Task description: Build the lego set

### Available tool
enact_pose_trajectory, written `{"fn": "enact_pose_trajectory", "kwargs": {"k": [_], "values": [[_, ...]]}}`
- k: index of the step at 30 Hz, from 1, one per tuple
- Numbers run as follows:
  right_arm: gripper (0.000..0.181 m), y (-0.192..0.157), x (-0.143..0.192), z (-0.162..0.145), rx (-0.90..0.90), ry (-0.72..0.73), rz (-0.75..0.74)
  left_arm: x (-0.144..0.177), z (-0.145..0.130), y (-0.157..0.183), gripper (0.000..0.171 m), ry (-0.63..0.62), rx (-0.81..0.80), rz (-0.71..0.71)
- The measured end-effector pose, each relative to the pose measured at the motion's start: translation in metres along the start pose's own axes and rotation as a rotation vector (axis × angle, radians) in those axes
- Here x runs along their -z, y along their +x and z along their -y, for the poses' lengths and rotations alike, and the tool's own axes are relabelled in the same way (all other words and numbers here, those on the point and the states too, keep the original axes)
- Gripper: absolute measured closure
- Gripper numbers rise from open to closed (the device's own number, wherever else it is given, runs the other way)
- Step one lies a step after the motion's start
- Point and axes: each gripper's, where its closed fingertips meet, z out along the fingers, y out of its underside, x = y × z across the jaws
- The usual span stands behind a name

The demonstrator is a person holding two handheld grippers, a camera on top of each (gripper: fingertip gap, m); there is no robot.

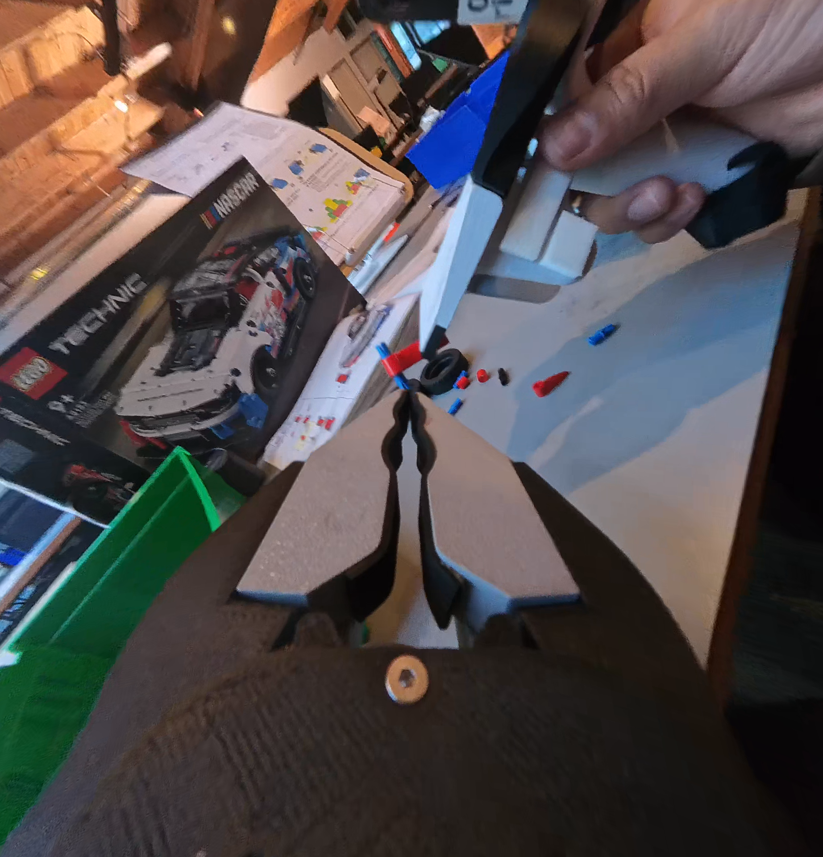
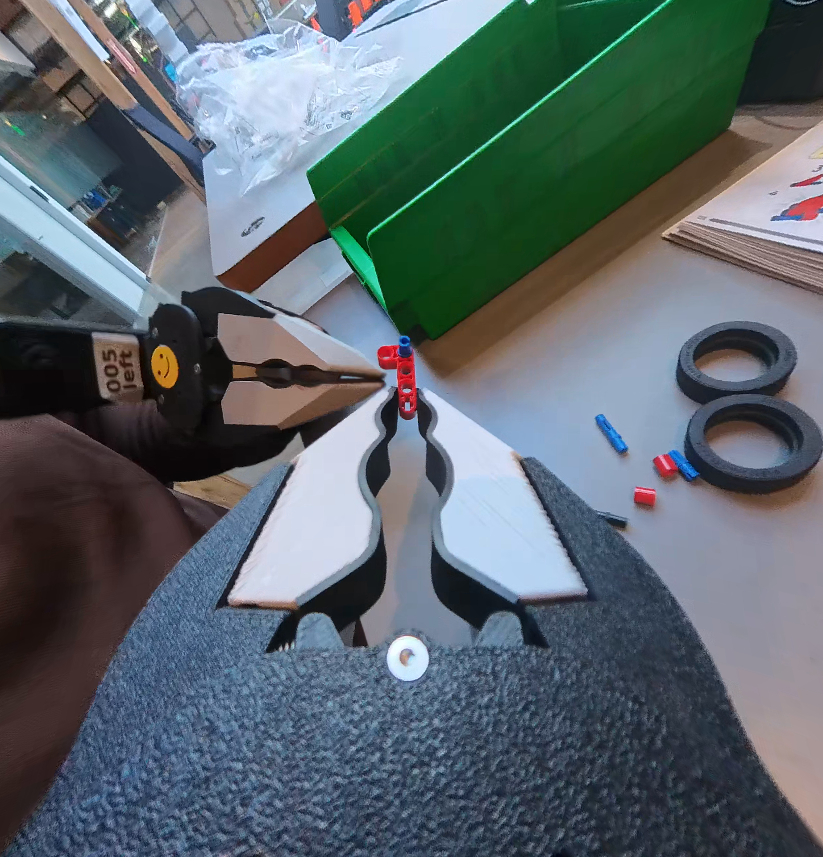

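Observation:
My right gripper (image 2: 407,394) is shut on the lower end of a red L-shaped beam (image 2: 406,385) and holds it upright above the table. A blue pin (image 2: 403,345) sits in the beam's corner hole. My left gripper (image 1: 408,394) is shut, with nothing visible between its pads. It comes in from the left in the right wrist view (image 2: 382,378), its tips just beside the beam. In the left wrist view the red beam (image 1: 400,359) and the blue pin's near end (image 1: 401,381) lie right at my left tips, and the right gripper's white finger (image 1: 446,278) reaches down to the beam.
Two black tyres (image 2: 736,361) (image 2: 753,443) lie on the grey table at right, with a loose blue pin (image 2: 611,433), a red bush (image 2: 644,495) and a black pin (image 2: 613,518). A green bin (image 2: 539,185) stands behind. An instruction booklet (image 2: 771,222) lies far right and the set's box (image 1: 191,315) at left. Both grippers' tips are close together, under 4 cm apart.

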Motion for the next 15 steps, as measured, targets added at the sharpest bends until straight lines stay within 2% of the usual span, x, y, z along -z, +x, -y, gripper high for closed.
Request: {"fn": "enact_pose_trajectory", "kwargs": {"k": [3, 5, 7, 12, 15], "values": [[0.175, 0.004, 0.003, -0.004, 0.079, -0.057, -0.023, -0.002, -0.013, 0.015, 0.170, -0.066, 0.117, -0.149], [0.175, 0.005, 0.005, -0.009, 0.155, -0.110, -0.040, -0.001, -0.020, 0.022, 0.150, -0.120, 0.247, -0.274], [0.175, 0.004, 0.005, -0.014, 0.260, -0.160, -0.063, 0.003, -0.016, 0.023, 0.140, -0.113, 0.378, -0.386], [0.175, 0.001, 0.003, -0.024, 0.511, -0.244, -0.093, 0.005, -0.001, 0.020, 0.136, -0.051, 0.612, -0.599], [0.175, -0.001, 0.002, -0.029, 0.569, -0.273, -0.088, 0.004, 0.001, 0.026, 0.136, -0.052, 0.652, -0.684]]}}
